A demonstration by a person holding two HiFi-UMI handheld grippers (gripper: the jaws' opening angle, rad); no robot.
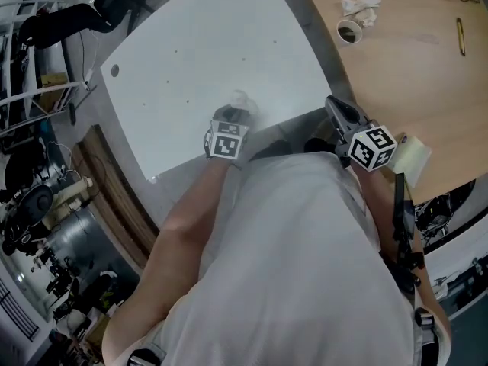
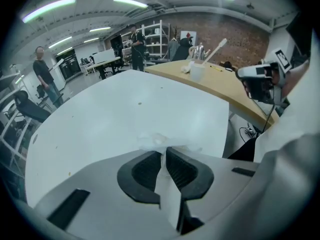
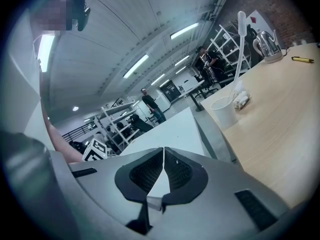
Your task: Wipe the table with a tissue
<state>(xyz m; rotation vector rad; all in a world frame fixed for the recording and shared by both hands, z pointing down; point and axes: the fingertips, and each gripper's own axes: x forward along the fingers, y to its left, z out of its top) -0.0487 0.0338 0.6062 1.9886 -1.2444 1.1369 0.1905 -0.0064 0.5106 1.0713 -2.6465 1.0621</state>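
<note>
The white table fills the upper middle of the head view. My left gripper points steeply down at the table's near edge and is shut on a white tissue, whose crumpled end bunches at the fingertips on the table top. In the left gripper view the tissue runs as a strip between the pads of the left gripper. My right gripper hangs over the gap between the white table and the wooden table. In its own view the right gripper is shut with nothing in it.
The wooden table holds a paper cup, a crumpled tissue and a pen. The cup has a long stirrer in it. A pale yellow pad lies by my right hand. People stand far off by shelves. Small specks dot the white table.
</note>
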